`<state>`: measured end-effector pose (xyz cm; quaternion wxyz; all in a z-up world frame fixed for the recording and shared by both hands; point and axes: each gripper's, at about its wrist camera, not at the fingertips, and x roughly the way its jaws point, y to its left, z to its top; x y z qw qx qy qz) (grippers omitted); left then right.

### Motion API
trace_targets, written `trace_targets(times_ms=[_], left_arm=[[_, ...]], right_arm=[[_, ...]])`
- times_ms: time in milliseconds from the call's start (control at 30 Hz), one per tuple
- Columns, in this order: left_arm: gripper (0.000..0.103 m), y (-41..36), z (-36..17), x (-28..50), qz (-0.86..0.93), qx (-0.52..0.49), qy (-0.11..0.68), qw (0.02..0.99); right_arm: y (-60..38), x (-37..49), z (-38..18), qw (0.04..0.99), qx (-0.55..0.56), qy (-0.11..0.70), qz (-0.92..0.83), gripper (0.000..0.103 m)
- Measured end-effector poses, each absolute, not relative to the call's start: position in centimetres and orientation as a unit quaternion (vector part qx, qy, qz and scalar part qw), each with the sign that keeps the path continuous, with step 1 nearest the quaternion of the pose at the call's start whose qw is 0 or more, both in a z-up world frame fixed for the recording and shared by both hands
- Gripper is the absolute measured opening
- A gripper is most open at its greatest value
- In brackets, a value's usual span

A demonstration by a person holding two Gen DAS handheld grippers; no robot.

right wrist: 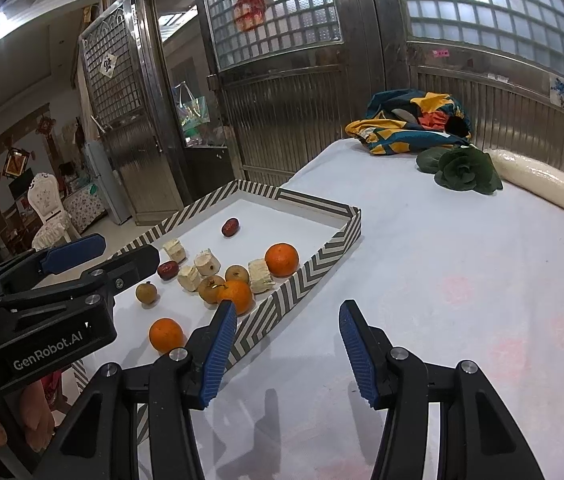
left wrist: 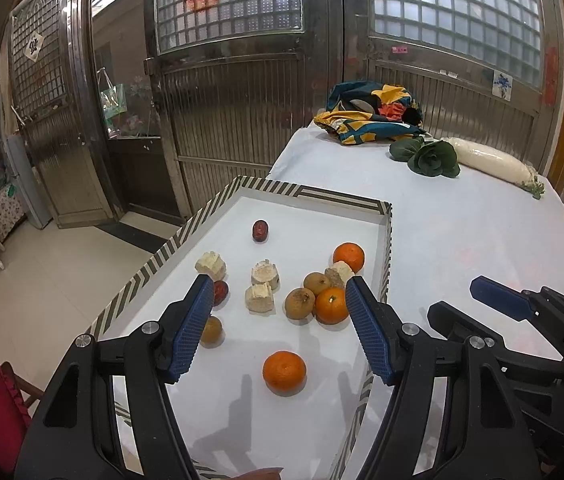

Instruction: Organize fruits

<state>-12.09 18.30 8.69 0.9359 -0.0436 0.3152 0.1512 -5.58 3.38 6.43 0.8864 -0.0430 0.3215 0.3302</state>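
Left gripper (left wrist: 278, 312) hangs wide open and empty above the tray (left wrist: 387, 248) where the nearest orange (left wrist: 284, 372) sits loose, and a clumsy pinch could roll it away.

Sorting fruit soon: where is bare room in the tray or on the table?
Free: the tray's far end beyond the lone date, and the tablecloth right of the tray. Crowded: mid-tray around the oranges and pale chunks.

Orange mandarins (left wrist: 284, 372), dark red jujubes (left wrist: 260, 230), chevron-striped tray (left wrist: 150, 264), blue-padded black tongs (left wrist: 278, 320), white tablecloth (left wrist: 462, 240)
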Motion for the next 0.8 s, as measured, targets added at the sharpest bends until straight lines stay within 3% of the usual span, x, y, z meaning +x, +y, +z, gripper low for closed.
trace_targets(times_ms=[800], left_arm=[[0.069,18.35,8.47,-11.9,0.151,-0.053,0.316,0.935]], right_arm=[[3.39,-5.33,5.94,0.884,-0.04,0.326,0.332,0.052]])
